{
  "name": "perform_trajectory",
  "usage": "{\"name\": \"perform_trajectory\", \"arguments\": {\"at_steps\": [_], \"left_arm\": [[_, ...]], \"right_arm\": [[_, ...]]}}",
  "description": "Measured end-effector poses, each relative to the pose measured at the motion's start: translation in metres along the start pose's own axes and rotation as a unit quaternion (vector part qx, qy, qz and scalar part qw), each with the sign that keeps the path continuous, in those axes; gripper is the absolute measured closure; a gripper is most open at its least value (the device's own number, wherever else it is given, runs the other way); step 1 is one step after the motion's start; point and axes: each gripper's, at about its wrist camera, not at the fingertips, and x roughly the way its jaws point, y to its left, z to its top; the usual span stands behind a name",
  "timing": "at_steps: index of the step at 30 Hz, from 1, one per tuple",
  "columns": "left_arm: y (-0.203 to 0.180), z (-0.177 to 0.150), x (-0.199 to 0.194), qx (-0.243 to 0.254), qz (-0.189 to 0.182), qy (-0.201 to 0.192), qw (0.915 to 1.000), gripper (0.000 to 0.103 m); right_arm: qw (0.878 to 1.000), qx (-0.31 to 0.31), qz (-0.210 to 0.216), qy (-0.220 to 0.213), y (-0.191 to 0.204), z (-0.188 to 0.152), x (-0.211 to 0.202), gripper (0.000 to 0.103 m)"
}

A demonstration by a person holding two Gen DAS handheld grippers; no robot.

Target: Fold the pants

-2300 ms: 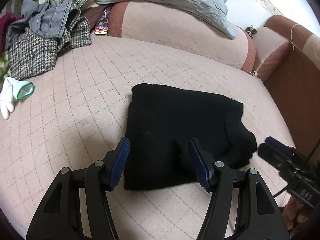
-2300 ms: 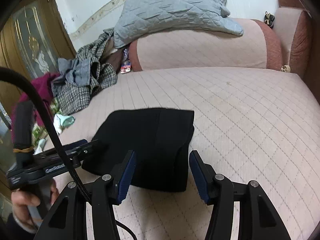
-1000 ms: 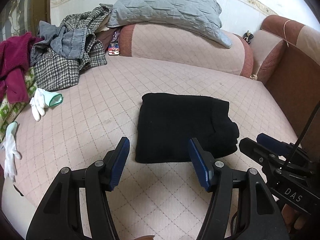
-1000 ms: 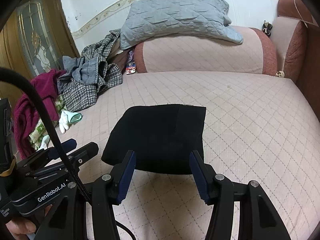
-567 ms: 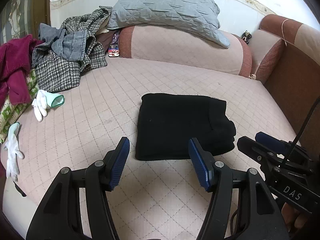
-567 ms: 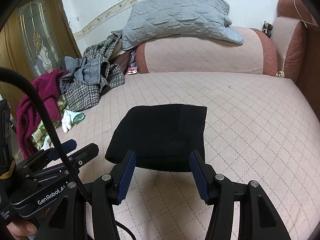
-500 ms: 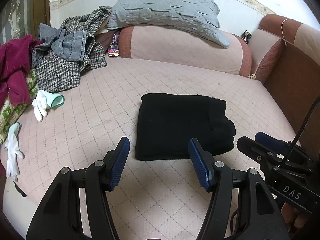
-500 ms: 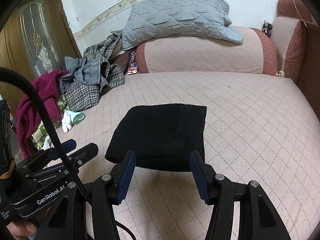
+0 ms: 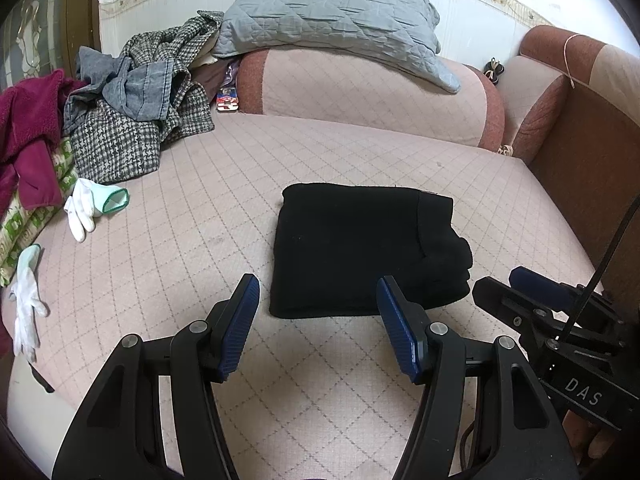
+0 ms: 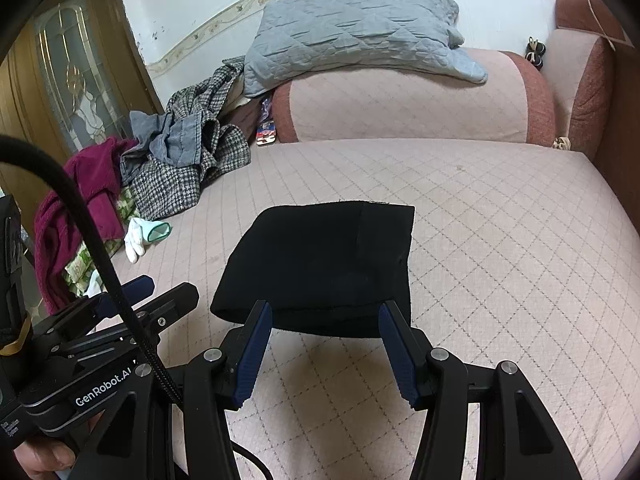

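Note:
The black pants [image 9: 360,248] lie folded into a compact rectangle on the pink quilted bed [image 9: 180,208], also seen in the right wrist view as black pants [image 10: 320,264]. My left gripper [image 9: 318,300] hovers open just short of the near edge of the pants, nothing between its blue pads. My right gripper [image 10: 325,320] is open too, held above the near edge of the bundle without touching it. Each gripper shows in the other's view: the right one [image 9: 532,292] at the right, the left one [image 10: 160,296] at the left.
A heap of clothes [image 9: 132,120] sits at the bed's far left, with white gloves [image 9: 88,208] near it. A grey quilted pillow [image 9: 332,16] rests on the pink bolster [image 9: 360,88]. A brown padded bed frame [image 9: 580,152] borders the right side.
Both grippers have pulled back from the folded pants since the earliest frames, and have held still over the last second. The pants lie unmoved.

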Motion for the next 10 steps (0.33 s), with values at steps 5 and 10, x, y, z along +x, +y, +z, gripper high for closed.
{"name": "perform_trajectory", "arguments": {"at_steps": [5, 10], "left_arm": [[-0.0014, -0.0050, -0.0026, 0.007, -0.002, -0.015, 0.9999, 0.042], [-0.0010, -0.0078, -0.0039, 0.004, -0.006, -0.006, 1.0000, 0.042]], "right_arm": [[1.000, 0.002, 0.001, 0.003, 0.0006, -0.0032, 0.0009, 0.050], [1.000, 0.004, 0.001, 0.008, 0.0012, -0.0088, 0.0018, 0.050]]}}
